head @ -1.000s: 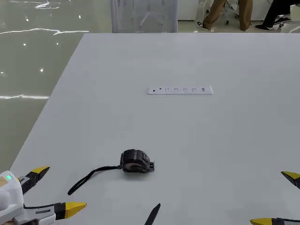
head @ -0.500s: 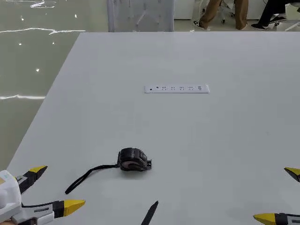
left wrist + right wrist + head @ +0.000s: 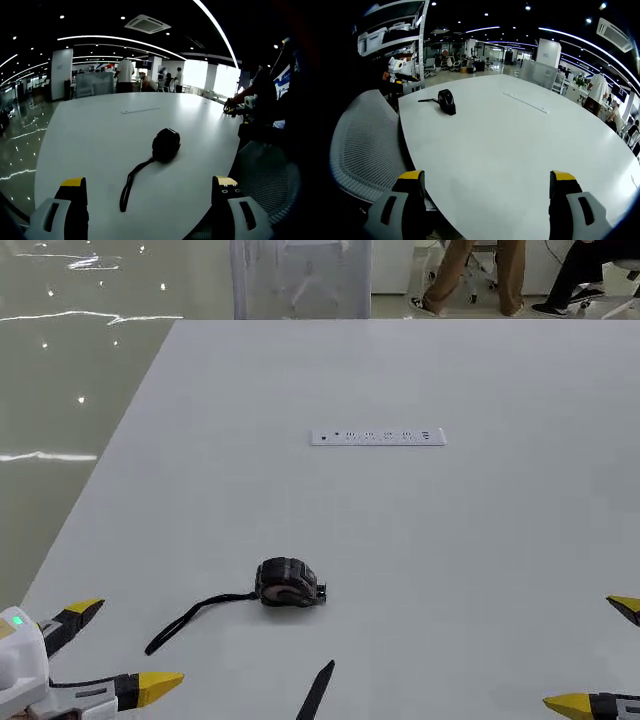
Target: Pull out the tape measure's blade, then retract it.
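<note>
Tape measure (image 3: 290, 584) was seen lying on the white table (image 3: 480, 540) near its front edge, its black strap (image 3: 190, 618) trailed toward the left gripper (image 3: 125, 643). That gripper and the right gripper (image 3: 592, 652) were held with jaws wide apart, nothing grasped, both well apart from it.

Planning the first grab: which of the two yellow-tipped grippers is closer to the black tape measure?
The left gripper, near the strap of the black tape measure; the right gripper is much farther off across the white table.
</note>
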`<move>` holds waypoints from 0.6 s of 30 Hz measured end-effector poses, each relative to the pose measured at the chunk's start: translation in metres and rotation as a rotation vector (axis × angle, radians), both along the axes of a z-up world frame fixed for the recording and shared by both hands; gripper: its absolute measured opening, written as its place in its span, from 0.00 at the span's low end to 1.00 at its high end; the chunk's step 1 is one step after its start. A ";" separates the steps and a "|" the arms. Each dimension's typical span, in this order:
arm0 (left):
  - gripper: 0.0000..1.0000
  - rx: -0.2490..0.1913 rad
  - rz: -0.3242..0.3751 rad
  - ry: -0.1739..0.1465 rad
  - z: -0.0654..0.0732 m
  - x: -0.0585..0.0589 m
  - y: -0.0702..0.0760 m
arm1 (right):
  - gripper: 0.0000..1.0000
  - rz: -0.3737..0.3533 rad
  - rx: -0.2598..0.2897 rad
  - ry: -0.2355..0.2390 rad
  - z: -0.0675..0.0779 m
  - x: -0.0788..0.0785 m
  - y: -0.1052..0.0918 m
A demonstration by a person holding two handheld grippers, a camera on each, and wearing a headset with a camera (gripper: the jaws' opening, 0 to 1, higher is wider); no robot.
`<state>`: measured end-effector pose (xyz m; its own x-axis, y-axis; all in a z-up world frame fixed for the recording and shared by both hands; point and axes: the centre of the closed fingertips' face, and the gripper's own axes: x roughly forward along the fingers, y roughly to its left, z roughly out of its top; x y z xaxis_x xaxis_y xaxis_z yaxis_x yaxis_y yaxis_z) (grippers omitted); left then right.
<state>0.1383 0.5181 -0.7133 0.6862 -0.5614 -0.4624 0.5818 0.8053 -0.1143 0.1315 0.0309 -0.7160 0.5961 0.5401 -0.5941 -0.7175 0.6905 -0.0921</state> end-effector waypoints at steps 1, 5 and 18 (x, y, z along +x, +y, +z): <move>1.00 0.002 -0.005 0.005 -0.002 0.001 0.000 | 1.00 0.006 0.000 0.000 0.000 0.002 0.000; 0.99 0.033 -0.065 0.033 -0.006 -0.003 -0.002 | 1.00 0.009 0.002 0.011 -0.003 0.005 -0.001; 1.00 0.083 -0.085 0.050 -0.004 0.012 -0.003 | 1.00 0.004 0.002 0.012 -0.005 0.012 -0.003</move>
